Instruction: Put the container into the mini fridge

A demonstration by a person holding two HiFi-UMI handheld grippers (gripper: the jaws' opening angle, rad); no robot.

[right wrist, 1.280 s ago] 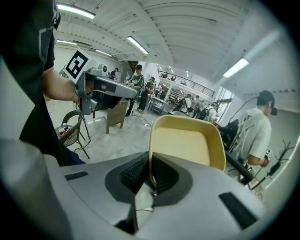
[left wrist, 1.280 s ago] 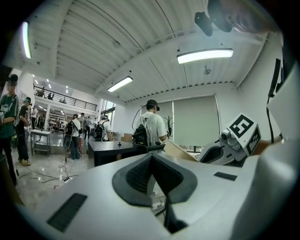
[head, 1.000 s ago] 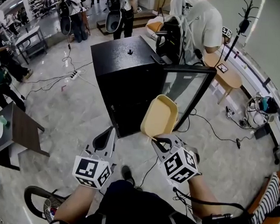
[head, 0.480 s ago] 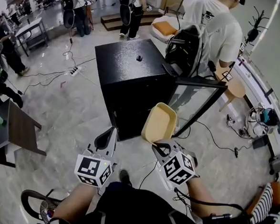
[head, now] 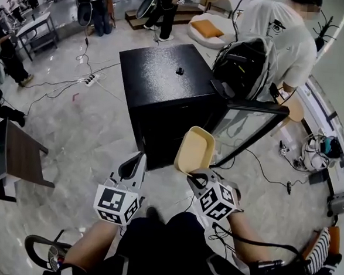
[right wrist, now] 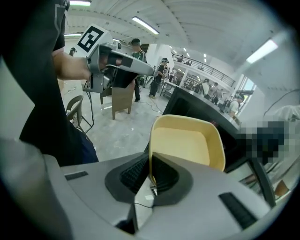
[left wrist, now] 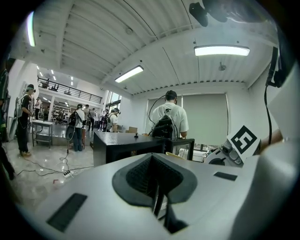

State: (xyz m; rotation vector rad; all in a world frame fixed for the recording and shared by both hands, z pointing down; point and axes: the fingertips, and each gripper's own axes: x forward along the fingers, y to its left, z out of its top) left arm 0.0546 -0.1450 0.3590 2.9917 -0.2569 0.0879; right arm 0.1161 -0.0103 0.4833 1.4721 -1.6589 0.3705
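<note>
Right hand-held gripper (head: 194, 175) clamping yellow container (head: 195, 148), black mini fridge (head: 164, 80) just beyond, glass door (head: 243, 124) open

Pale yellow container (head: 195, 149), glossy black mini fridge (head: 164, 80), light grey left gripper (head: 136, 160) and right gripper (head: 195, 177) with black ribbed fingers (right wrist: 136, 172), black-and-white square patterns on their marker cubes (head: 117, 203), grey marbled floor (head: 84, 128), orange cushion (head: 206, 28).

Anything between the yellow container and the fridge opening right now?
Nothing visible. The glass door of the black mini fridge stands open to the right; the pale yellow plastic container, held by its rim in the right tool, hangs before the dark opening.
</note>
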